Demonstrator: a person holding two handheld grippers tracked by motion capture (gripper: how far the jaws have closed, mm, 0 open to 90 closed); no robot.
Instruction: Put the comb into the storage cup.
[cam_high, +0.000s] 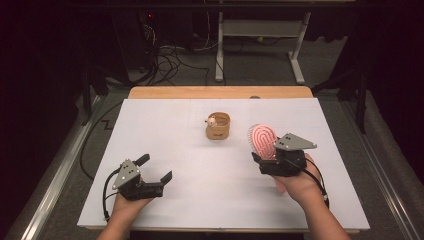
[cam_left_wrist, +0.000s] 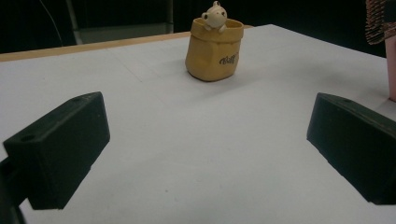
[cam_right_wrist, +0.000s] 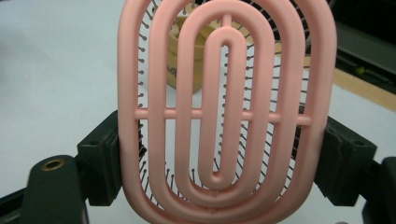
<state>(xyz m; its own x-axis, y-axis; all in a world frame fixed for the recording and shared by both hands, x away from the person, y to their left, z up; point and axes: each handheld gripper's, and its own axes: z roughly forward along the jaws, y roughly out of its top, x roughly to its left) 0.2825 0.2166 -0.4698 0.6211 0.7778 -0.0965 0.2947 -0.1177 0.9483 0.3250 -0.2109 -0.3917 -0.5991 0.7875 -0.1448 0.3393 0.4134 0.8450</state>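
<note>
White sheet (cam_high: 200, 165) over a wooden table, dark room with cables behind. Right gripper (cam_high: 265, 159), lower right of the high view, clamps a pink vented hairbrush (cam_high: 263, 141) across its head, long axis upright; the yellow sack-shaped pot (cam_high: 218, 126) sits up-left of it, nearer this hand. Left gripper (cam_high: 155, 168), lower left, gapes empty; pot script looks like "Vally", not sure.

Dark cursive word on front of yellow sack-shaped pot (cam_left_wrist: 214, 51), seemingly "Wuff"; letters too small for certain reading.
</note>
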